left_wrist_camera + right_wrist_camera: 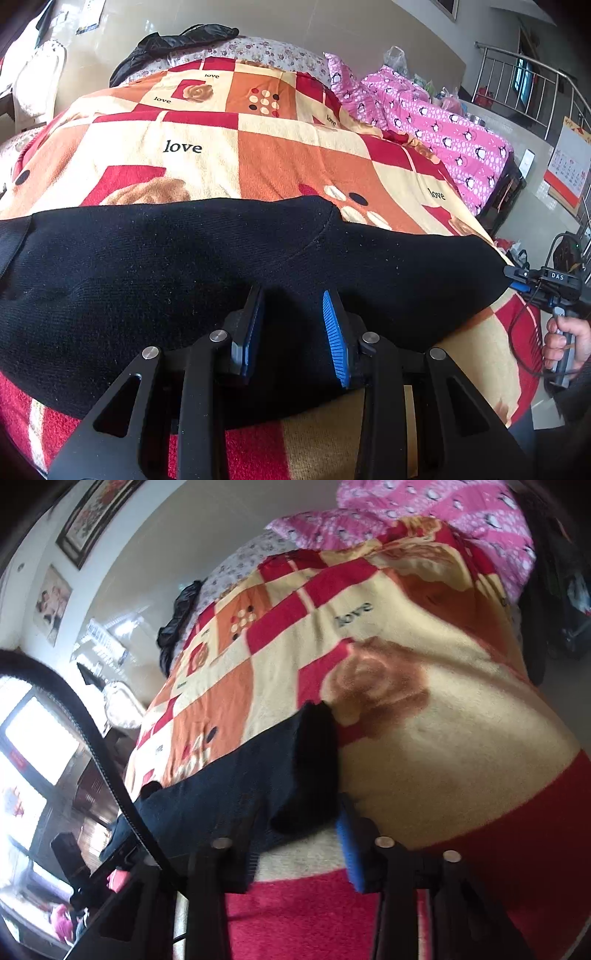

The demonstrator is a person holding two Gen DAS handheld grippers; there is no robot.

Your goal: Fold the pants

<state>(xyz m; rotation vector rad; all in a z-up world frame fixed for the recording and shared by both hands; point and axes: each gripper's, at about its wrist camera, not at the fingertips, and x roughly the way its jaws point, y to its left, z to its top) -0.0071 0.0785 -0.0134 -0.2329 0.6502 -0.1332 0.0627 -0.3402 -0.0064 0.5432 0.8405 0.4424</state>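
Black pants (184, 280) lie flat across the patterned blanket (280, 155) on the bed. My left gripper (293, 299) is open, its blue pads spread apart just above the pants' near edge, holding nothing. My right gripper shows at the far right of the left wrist view (517, 284), at the right end of the pants. In the right wrist view the pants' end (258, 775) lies between the fingers of the right gripper (295, 823). Its blue right pad (351, 849) stands apart from the cloth; the left finger is hidden under the cloth. The view is blurred.
A pink penguin-print quilt (436, 125) is heaped at the back right of the bed. A black jacket (177, 40) lies at the far end. A black cable (85, 738) crosses the left of the right wrist view. A stair railing (524, 85) stands beyond the bed.
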